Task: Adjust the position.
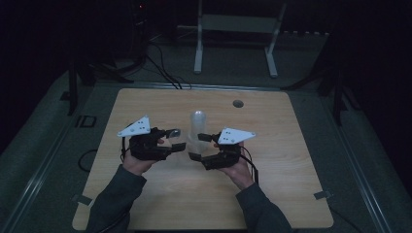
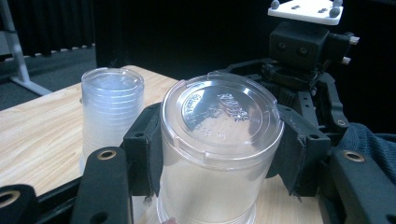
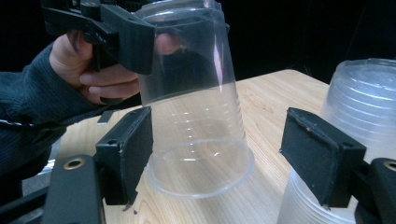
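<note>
A pale wooden table (image 1: 145, 204) carries the work, and near its middle stands an upside-down stack of clear plastic cups (image 1: 197, 127), rims on the wood. The job in hand looks like taking cups off that stack one at a time, and it appears to be in its early part: the stack (image 2: 111, 109) still shows many nested layers, and no separated cups stand elsewhere on the table. One single clear cup (image 2: 219, 154) is already free of the stack, held inverted just beside it. The left gripper (image 2: 219, 163) pinches this cup near its closed base, its black pads (image 2: 145, 149) pressing the wall on both sides. In the right gripper view the same cup (image 3: 196, 116) hangs with its open rim just above the wood, tilted a little. The right gripper (image 3: 224, 163) is spread around the cup's lower part; its near pad (image 3: 128, 149) sits close against the rim, while the far pad (image 3: 320, 151) stands apart from it, in front of the stack (image 3: 359, 98). What seems left is handing over or setting down this cup, then working through the remaining stack.
</note>
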`<move>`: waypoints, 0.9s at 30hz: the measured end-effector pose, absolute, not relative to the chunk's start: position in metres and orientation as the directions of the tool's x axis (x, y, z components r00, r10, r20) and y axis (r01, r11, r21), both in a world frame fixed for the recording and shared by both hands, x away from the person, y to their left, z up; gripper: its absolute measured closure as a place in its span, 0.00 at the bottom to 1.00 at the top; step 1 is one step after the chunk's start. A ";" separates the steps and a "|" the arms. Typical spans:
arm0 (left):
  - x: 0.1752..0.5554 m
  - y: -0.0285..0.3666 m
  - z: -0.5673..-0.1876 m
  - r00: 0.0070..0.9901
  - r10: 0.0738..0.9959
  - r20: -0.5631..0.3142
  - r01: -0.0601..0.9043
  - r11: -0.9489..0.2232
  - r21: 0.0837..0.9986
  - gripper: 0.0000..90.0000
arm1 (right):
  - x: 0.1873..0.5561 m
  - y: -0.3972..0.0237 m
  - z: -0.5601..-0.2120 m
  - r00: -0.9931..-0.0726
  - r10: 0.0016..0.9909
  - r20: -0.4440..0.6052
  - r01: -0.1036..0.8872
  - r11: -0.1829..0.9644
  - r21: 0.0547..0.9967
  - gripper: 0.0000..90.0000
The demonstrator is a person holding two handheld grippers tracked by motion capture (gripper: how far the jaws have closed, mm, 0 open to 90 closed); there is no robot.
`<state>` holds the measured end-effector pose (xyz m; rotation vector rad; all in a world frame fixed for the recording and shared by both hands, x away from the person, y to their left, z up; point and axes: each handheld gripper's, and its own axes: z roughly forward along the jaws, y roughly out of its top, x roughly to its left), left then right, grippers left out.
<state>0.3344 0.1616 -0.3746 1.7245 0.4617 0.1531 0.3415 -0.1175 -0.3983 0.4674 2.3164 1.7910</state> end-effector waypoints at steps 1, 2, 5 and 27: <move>0.334 0.162 -0.374 0.911 0.382 -0.153 0.218 -0.133 0.967 0.46 | 0.341 -0.117 -0.398 -0.935 0.350 0.050 0.136 0.224 0.965 0.28; 0.334 0.162 -0.374 0.912 0.378 -0.156 0.219 -0.129 0.967 0.46 | 0.341 -0.117 -0.398 -0.936 0.348 0.051 0.135 0.221 0.966 0.27; 0.334 0.162 -0.374 0.914 0.370 -0.164 0.221 -0.117 0.968 0.46 | 0.341 -0.117 -0.398 -0.937 0.346 0.054 0.135 0.214 0.967 0.26; 0.335 0.161 -0.376 0.925 0.304 -0.229 0.246 -0.020 0.969 0.46 | 0.339 -0.114 -0.403 -0.949 0.292 0.117 0.156 0.116 0.981 0.24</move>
